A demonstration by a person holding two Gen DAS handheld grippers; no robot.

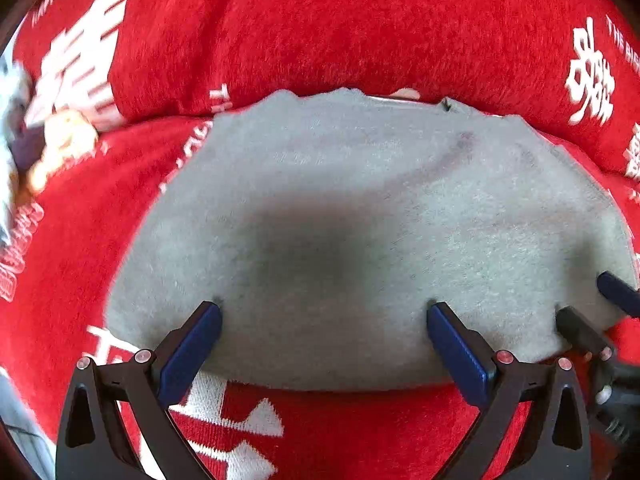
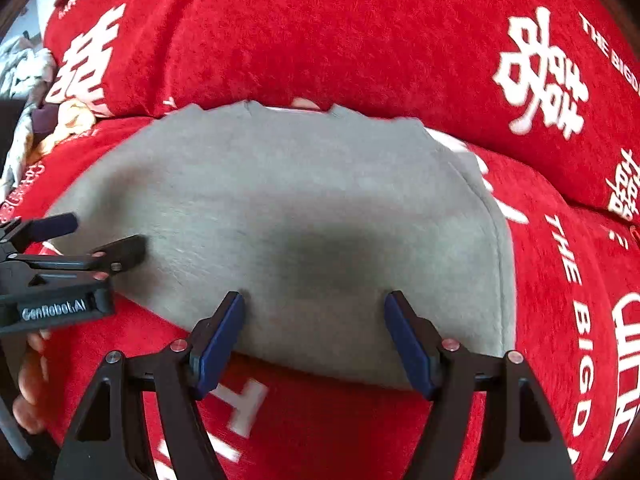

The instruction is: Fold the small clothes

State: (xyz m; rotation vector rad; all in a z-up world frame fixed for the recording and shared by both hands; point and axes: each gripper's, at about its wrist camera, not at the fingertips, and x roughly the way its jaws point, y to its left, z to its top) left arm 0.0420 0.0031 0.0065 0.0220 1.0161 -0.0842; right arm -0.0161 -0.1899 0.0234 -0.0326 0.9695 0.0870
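A grey garment (image 1: 360, 208) lies folded flat on a red cloth with white lettering (image 1: 320, 20); it also shows in the right wrist view (image 2: 280, 192). My left gripper (image 1: 324, 312) is open, its fingertips resting on the garment's near edge, nothing between the jaws. My right gripper (image 2: 316, 300) is open too, tips on the garment's near edge. The right gripper shows at the right edge of the left wrist view (image 1: 596, 304); the left gripper shows at the left of the right wrist view (image 2: 100, 236).
The red cloth (image 2: 360, 40) rises into a padded ridge behind the garment. A pile of other clothes (image 1: 52, 144) lies at the far left, also in the right wrist view (image 2: 36, 112).
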